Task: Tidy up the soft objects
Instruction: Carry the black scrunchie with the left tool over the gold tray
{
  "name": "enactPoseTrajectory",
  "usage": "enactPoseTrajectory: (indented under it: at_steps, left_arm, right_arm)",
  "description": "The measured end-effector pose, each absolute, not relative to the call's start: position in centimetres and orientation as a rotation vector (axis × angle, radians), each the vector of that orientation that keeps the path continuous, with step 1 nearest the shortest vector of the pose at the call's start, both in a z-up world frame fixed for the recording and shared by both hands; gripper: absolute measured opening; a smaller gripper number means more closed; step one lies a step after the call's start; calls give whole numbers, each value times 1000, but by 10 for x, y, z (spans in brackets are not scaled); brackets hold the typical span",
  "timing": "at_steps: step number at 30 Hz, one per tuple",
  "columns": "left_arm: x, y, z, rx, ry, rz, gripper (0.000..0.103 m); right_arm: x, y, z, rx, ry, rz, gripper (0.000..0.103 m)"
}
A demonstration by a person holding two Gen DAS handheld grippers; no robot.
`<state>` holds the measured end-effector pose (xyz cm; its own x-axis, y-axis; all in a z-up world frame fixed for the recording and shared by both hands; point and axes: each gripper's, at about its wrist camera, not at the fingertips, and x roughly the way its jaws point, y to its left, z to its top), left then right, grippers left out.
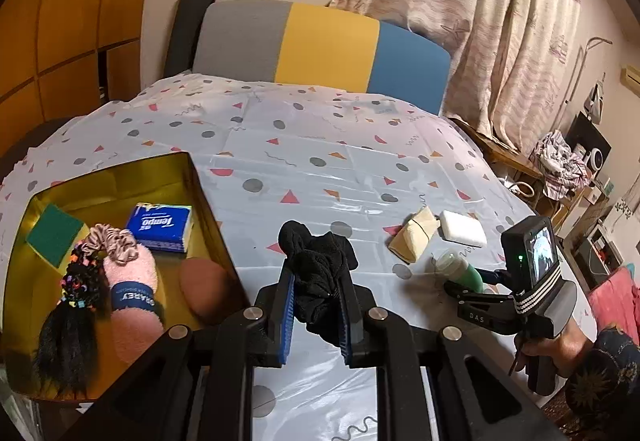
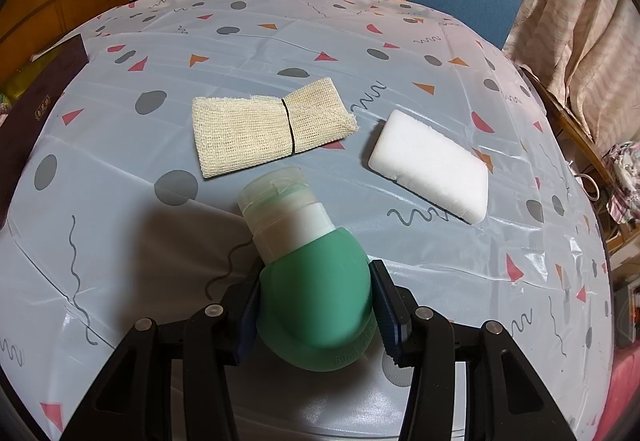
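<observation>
My left gripper (image 1: 316, 305) is shut on a black fuzzy sock (image 1: 318, 265), held above the table just right of the gold-lined box (image 1: 200, 193). In the box lie a green sponge (image 1: 54, 233), a blue tissue pack (image 1: 162, 227), a pink scrunchie (image 1: 110, 241), a pink sock (image 1: 134, 281), a beaded black hairpiece (image 1: 76, 305) and a brown puff (image 1: 206, 287). My right gripper (image 2: 320, 301) is shut on a green squeeze bottle (image 2: 316, 289), cap pointing away. A cream gauze cloth (image 2: 264, 125) and a white sponge (image 2: 432, 165) lie on the table beyond it.
The table wears a patterned plastic cloth (image 1: 312, 145). A grey, yellow and blue chair back (image 1: 320, 45) stands at its far edge, curtains (image 1: 480, 21) behind. The right gripper and the hand holding it (image 1: 516, 305) sit right of my left gripper. Cluttered shelves (image 1: 568, 169) stand far right.
</observation>
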<state>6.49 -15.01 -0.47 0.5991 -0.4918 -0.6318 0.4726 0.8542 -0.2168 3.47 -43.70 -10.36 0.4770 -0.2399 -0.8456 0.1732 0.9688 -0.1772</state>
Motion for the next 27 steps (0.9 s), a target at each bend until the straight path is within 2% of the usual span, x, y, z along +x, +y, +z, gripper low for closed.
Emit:
enactPoseTrajectory:
  at_steps: [7, 14, 20, 27]
  left_arm:
    - [69, -115, 8, -83, 715, -515, 17]
    - [87, -29, 8, -222, 732, -365, 17]
    - [95, 39, -13, -343, 788, -234, 17]
    - [109, 32, -50, -353, 888, -249, 17]
  right_arm:
    - [35, -437, -104, -73, 1043, -253, 50]
    - [35, -438, -103, -77, 1044, -255, 50]
    - [35, -437, -104, -88, 1045, -257, 50]
    - [35, -437, -104, -89, 1045, -260, 50]
